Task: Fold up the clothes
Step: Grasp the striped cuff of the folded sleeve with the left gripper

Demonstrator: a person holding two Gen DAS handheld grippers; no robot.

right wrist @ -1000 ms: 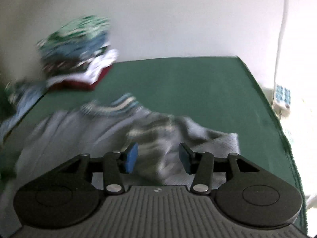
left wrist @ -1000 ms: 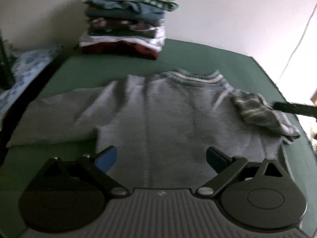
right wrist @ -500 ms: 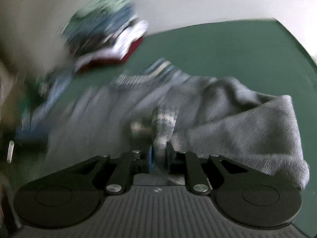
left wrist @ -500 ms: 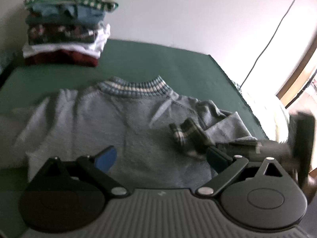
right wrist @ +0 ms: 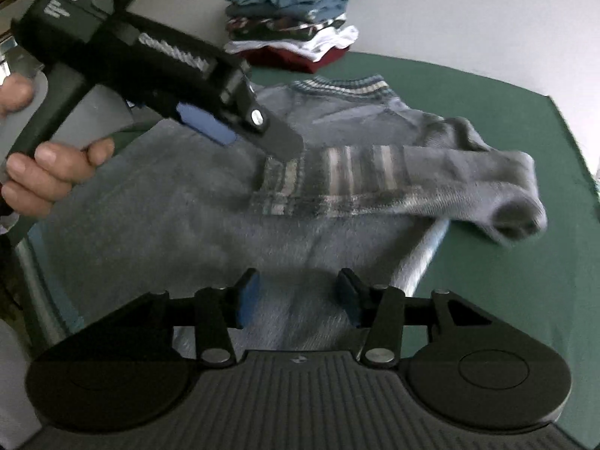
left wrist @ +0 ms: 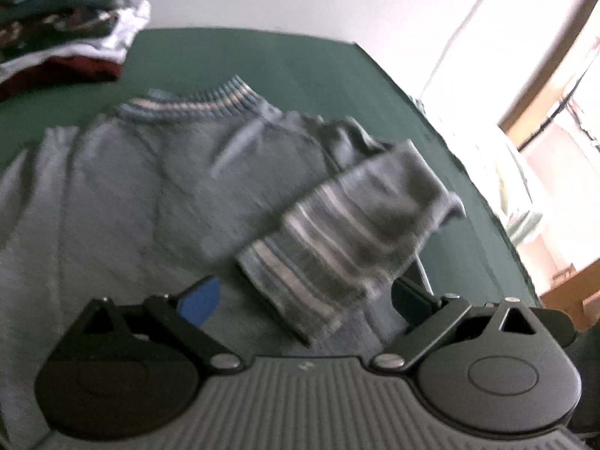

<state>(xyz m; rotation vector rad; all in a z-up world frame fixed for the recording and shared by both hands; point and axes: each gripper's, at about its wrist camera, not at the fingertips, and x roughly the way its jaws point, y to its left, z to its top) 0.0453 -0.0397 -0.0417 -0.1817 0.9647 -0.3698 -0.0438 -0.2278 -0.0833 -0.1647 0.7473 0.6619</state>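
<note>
Two views differ: only our right wrist camera shows a hand (right wrist: 45,172) holding the left gripper (left wrist: 303,296), jaws wide and empty over the grey sweater (right wrist: 180,217) on the green table (right wrist: 525,281). Our right gripper (right wrist: 298,296), just reopened, holds nothing; the striped sleeve (right wrist: 337,180) lies folded across. Stacked clothes (right wrist: 292,18) sit behind.

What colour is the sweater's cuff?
Grey with pale stripes on the cuff, clearest in the right wrist view.

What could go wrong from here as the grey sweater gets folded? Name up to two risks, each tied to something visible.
1. The striped sleeve lies crumpled across the sweater with its fold overhanging the body's edge; further folding may trap it crooked.
2. The right gripper has just been opening, nothing between its fingers; closing low could pinch two layers.
</note>
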